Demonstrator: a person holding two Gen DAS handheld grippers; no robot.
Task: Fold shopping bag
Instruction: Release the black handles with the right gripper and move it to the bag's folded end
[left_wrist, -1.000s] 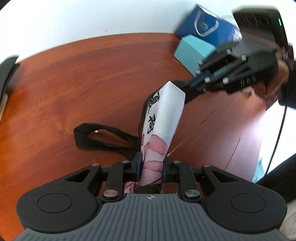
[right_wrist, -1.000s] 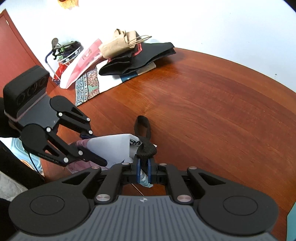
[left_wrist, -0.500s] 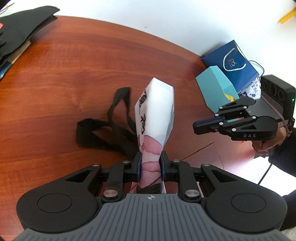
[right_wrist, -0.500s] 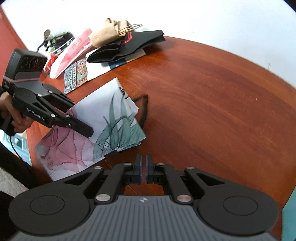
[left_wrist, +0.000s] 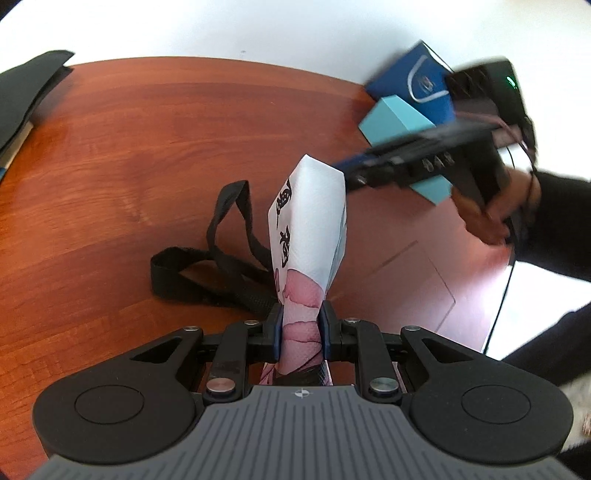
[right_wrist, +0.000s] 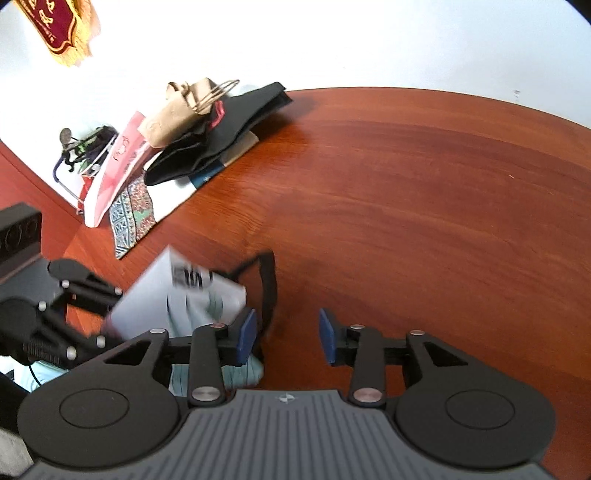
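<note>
1. Since half a second ago our right gripper (right_wrist: 288, 334) has swung back in beside the shopping bag (left_wrist: 308, 221). Its jaws, then shut on nothing, are opening now, with only bare table (right_wrist: 406, 206) between the blue pads.
2. Our left gripper (left_wrist: 300, 332) is clamped on the bag's pink-printed lower part, as before. The bag stands up from those jaws as a narrow bundle, its white end with black characters uppermost, above the table near our edge of it.
3. In the left wrist view the right gripper is a blurred dark shape close beside the bag's top corner. We cannot tell whether it touches.
4. The black handles (left_wrist: 221, 258) trail loose on the wood to the left of the bag, one loop lying flat, one arching up.
5. Handling, as we judge it: thin printed fabric or coated cloth, light and soft. It holds a crease but flops where it is unsupported. Not fragile, perhaps a little slick.
6. Best hold, we think: the free upper corner or the folded edge, pinching through all the layers so none slides. Keep the webbing straps clear of the pads.
7. Off to the sides sit a heap of other bags (right_wrist: 207, 136), a teal box (left_wrist: 395, 118) and a blue bag (left_wrist: 417, 81). All lie well apart from our work.
</note>
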